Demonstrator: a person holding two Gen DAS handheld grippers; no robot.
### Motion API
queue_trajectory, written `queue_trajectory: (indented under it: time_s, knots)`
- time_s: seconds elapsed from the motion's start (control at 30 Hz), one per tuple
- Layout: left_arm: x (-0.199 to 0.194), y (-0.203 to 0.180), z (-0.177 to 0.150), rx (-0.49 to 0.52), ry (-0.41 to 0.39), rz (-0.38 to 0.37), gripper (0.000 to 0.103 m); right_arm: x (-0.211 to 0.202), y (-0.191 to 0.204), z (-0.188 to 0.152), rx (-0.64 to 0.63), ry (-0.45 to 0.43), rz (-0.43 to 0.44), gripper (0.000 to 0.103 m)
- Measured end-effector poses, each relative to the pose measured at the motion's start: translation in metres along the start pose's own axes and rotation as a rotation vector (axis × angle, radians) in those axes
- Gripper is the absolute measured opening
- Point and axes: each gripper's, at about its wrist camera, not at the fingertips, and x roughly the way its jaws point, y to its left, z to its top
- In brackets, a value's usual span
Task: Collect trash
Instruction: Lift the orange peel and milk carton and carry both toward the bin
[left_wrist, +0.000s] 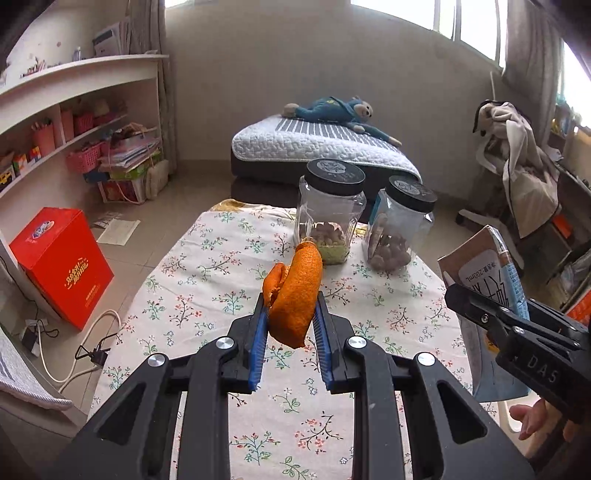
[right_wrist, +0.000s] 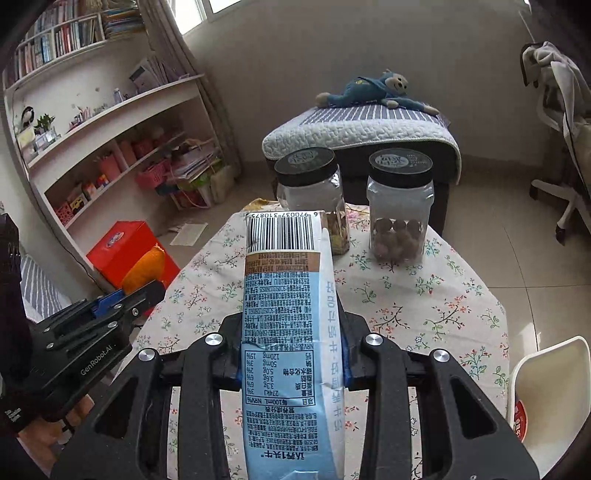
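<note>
My left gripper (left_wrist: 291, 306) is shut on an orange peel (left_wrist: 293, 295) and holds it above the floral tablecloth (left_wrist: 207, 280). My right gripper (right_wrist: 291, 325) is shut on a blue and brown milk carton (right_wrist: 284, 332), held flat above the table. In the left wrist view the right gripper (left_wrist: 476, 306) and the milk carton (left_wrist: 484, 266) show at the right. In the right wrist view the left gripper (right_wrist: 140, 291) with the orange peel (right_wrist: 146, 269) shows at the left.
Two clear jars with black lids (left_wrist: 332, 210) (left_wrist: 402, 225) stand at the table's far end. A white bin (right_wrist: 550, 398) stands by the table's right side. A red box (left_wrist: 61, 266) and cables lie on the floor at left. A bed (left_wrist: 317, 147) is beyond.
</note>
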Motion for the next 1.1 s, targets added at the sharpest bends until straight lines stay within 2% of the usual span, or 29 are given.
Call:
queue_trajectory:
  time_s: [0.13, 0.33, 0.67, 1.1]
  knots:
    - [-0.014, -0.007, 0.0, 0.018, -0.064, 0.031, 0.024, -0.01, 0.011, -0.001, -0.043, -0.069, -0.043, 0.033]
    - [-0.027, -0.017, 0.001, 0.035, -0.128, 0.048, 0.024, -0.026, 0.014, 0.0, -0.051, -0.135, -0.055, 0.033]
    - [-0.036, -0.031, 0.003, 0.041, -0.168, 0.031, 0.024, -0.051, 0.005, 0.003, -0.035, -0.203, -0.06, 0.033]
    - [-0.039, -0.055, 0.002, 0.052, -0.187, -0.004, 0.024, -0.069, -0.009, -0.001, -0.041, -0.233, -0.122, 0.033]
